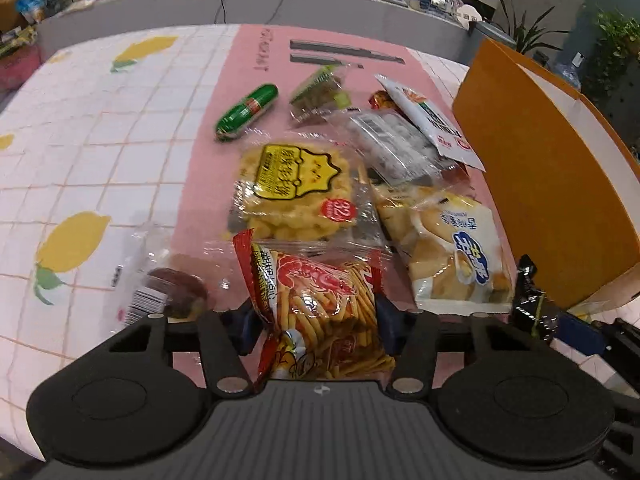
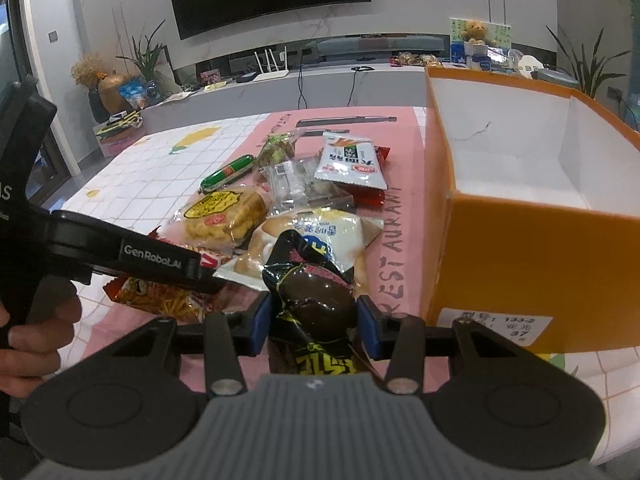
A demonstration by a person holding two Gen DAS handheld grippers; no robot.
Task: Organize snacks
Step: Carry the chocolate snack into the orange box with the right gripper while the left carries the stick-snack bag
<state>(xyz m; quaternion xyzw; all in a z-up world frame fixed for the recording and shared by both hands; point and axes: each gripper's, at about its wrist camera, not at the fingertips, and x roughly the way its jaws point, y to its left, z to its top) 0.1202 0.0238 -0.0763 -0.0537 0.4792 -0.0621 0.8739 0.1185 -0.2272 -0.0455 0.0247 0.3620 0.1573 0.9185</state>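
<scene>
shrimp sticks (image 1: 324, 312) pinched in left gripper (image 1: 320, 322), dark snack (image 2: 316, 300) clamped in right gripper (image 2: 314, 322), both apparently bound for empty orange box (image 2: 532, 236) beside the snack pile on surface (image 1: 100, 152).

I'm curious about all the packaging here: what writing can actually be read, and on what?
"GenRobot.AI": left gripper arm.
"RESTAURANT": pink mat.
"133-2", "37": orange box label.
"22": yellow snack pack.
Chinese print on the other wrappers: too blurred to read.
</scene>
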